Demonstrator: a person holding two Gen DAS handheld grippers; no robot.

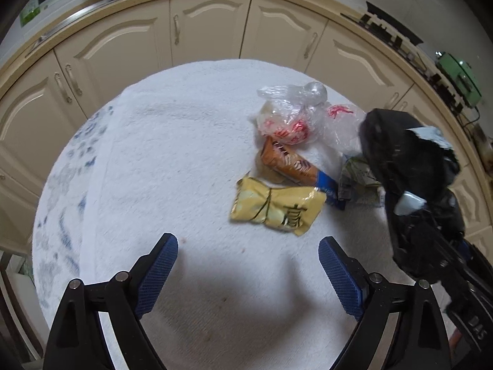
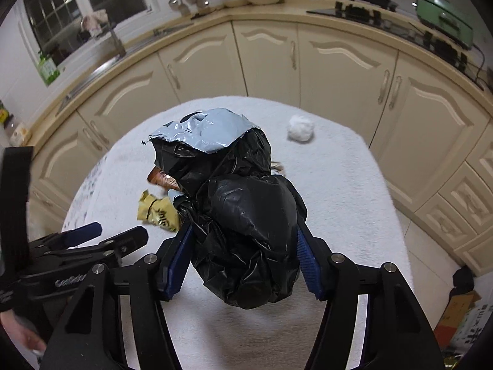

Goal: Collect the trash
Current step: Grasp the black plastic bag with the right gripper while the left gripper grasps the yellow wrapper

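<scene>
The right gripper (image 2: 243, 265) sat nearest its camera, its jaws pinching a crumpled black bag (image 2: 246, 234) from both sides, the blue pads pressed into the plastic. A torn grey flap (image 2: 205, 132) stuck up at the bag's far end. The left gripper (image 1: 248, 273) hung over the table (image 1: 172, 166) with its jaws spread wide and nothing between them, only the white cloth below.

Judging by this, the collecting was barely under way. The bag was in hand, but the litter was all still out on the table: a yellow wrapper (image 1: 277, 208) just ahead of the left gripper, an orange packet (image 1: 292, 166) touching it on the far side, a clear plastic bag (image 1: 292, 114) with red print beyond that, and a crumpled greenish paper (image 1: 359, 178) partly tucked under the black bag. The yellow wrapper looked the likeliest next pick.

The left view laid the whole pile out plainly, while the right view hid most of it behind the bag, showing only corners of the yellow and orange pieces. The right view alone showed a white paper ball (image 2: 300, 131) lying well apart toward the far edge, and a bare hand (image 2: 21, 333) at the lower left.
</scene>
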